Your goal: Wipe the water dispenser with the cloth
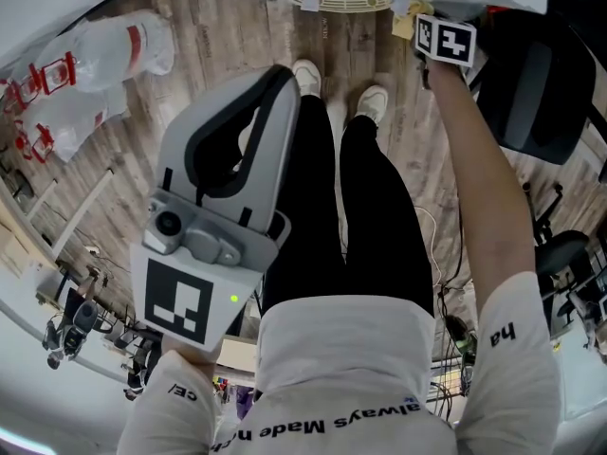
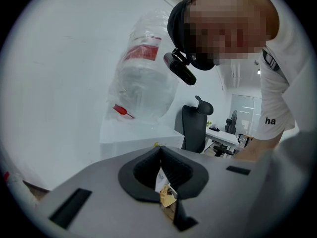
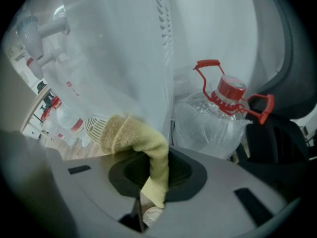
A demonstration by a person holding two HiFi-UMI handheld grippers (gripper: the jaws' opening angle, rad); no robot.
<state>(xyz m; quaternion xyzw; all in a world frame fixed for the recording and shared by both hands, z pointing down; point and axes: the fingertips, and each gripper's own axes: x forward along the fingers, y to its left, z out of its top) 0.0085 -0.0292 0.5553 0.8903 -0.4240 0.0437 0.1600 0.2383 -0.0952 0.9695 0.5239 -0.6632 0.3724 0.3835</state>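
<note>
- Upper left of the head view: bagged bottles (image 1: 123, 50) are lying on the wood floor.
- Lower left of the same view: the left gripper (image 2: 161, 153) is hanging close to the person's body, apart from the work. Its jaws are pressing together and carrying nothing I can name.
- Centre of the right gripper view: the water dispenser (image 3: 124, 48) is filling the frame as a white wall, with its taps (image 3: 49, 29) showing at upper left.
- The yellow cloth (image 3: 130, 132) is bunching against that wall. Its tail is running down into the right gripper (image 3: 157, 158), whose jaws are pinching it tight.
- Right of that: a red-capped bottle (image 3: 218, 118) is sitting in a plastic bag just beside the dispenser.
- Judgement: wiping looks to be under way on the dispenser's wall. It will go best by pressing the wad flat to the panel, working in long overlapping strokes, and steering clear of the bagged bottle.
</note>
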